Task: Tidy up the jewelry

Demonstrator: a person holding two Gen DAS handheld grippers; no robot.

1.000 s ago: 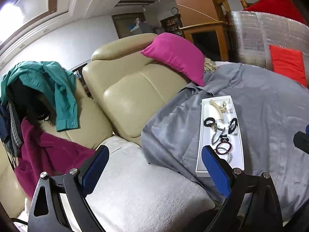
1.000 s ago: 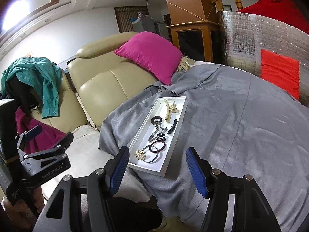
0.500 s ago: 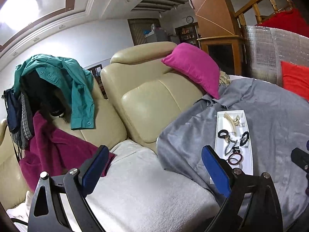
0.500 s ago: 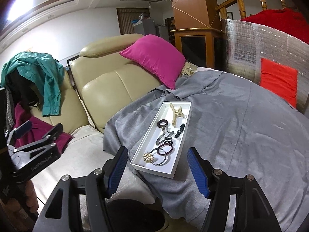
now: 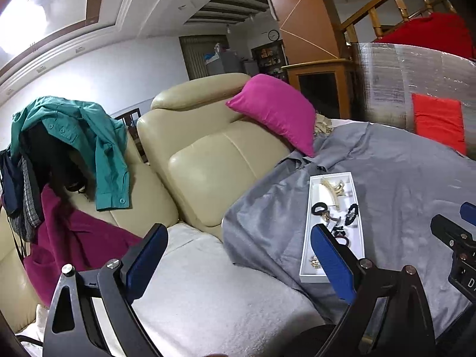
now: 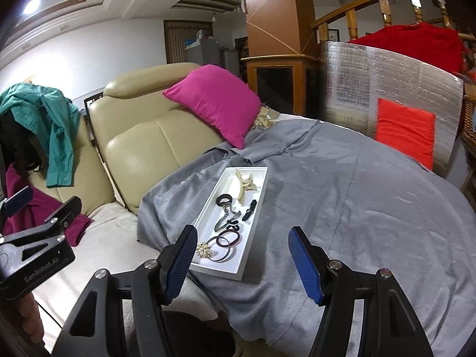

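Note:
A long white tray point(image 6: 258, 178) lies on a grey cloth point(image 6: 342, 196) and also shows in the left wrist view point(image 5: 312, 196). It holds a beige claw clip point(image 6: 246, 181), black hair ties point(image 6: 223, 200), a chain point(image 6: 225, 218), dark bangles point(image 6: 226, 242) and a gold brooch point(image 6: 203, 250). My right gripper point(image 6: 241, 263) is open and empty, just short of the tray's near end. My left gripper point(image 5: 238, 258) is open and empty, over the white towel left of the tray.
A beige leather sofa point(image 5: 214, 154) with a magenta cushion point(image 5: 276, 113) stands behind. Clothes point(image 5: 74, 136) hang over its left part. A silver foil panel point(image 6: 386, 98) with a red cushion point(image 6: 404, 131) borders the right. A white towel point(image 5: 208, 291) covers the seat.
Both grippers have pulled back and tilted up a little, so the tray looks smaller and farther. Both stay open and empty.

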